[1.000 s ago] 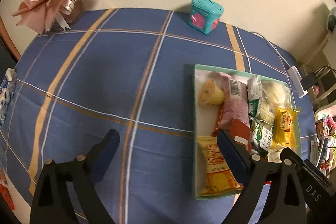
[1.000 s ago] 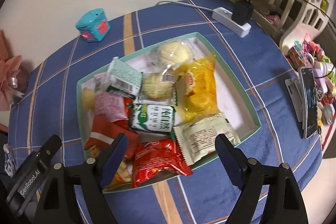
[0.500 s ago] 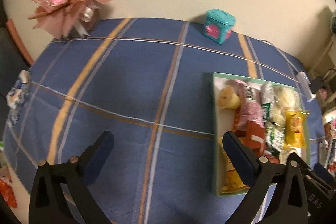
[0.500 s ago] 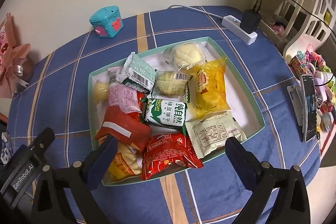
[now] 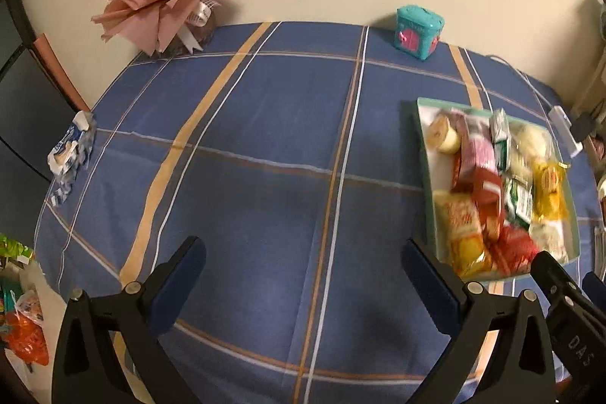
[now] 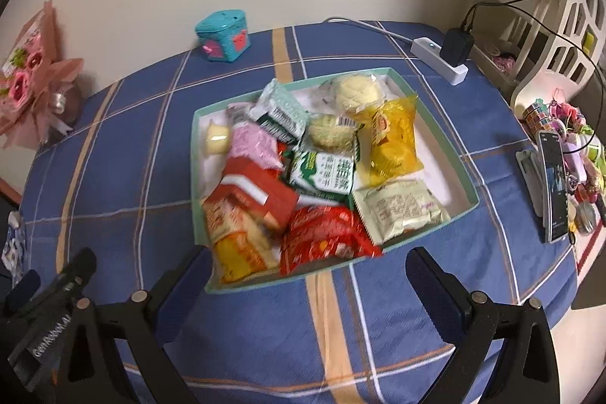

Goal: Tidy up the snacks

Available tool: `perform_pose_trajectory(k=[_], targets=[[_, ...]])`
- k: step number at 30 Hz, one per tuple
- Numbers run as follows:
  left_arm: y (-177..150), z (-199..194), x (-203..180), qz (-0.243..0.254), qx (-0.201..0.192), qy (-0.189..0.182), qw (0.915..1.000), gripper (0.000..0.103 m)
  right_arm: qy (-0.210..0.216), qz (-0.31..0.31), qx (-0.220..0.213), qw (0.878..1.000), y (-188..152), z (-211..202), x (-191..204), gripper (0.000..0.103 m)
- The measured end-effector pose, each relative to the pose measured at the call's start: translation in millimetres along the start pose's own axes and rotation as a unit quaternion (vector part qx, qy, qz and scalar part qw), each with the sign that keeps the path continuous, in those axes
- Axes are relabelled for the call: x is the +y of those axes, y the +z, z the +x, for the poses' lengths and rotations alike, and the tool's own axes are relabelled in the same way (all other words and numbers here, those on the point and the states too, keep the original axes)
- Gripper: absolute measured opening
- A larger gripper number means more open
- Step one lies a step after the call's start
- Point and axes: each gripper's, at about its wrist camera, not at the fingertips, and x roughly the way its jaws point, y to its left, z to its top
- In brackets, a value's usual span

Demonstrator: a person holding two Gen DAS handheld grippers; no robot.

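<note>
left gripper (image 5: 303, 264) – jaws spread wide, empty, above the blue plaid tablecloth (image 5: 265, 139). right gripper (image 6: 306, 267) – jaws wide, empty, at the near edge of the green tray (image 6: 439, 135) piled with snack packets (image 6: 322, 173).

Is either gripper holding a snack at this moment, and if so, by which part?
Nothing is held. The left gripper and right gripper are both open and empty, and the snacks lie in the green tray.

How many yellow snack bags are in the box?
2. One yellow bag lies toward the right side of the box, beside the round bun. The other sits at the near left corner, partly under the red packet. More could be hidden beneath the pile.
</note>
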Motion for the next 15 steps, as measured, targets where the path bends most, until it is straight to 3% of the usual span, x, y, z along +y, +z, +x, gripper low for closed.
perform_pose_trajectory(k=[8,15], targets=[[-29,-15,3,0.018,-0.002,-0.002,0.9998,0.103,0.014,-0.005,-0.001,1.000,-33,-14,0,0.103],[-34,-15,9,0.017,0.006,-0.005,0.9998,0.103,0.019,0.005,-0.016,1.000,-39,-25,-4,0.103]])
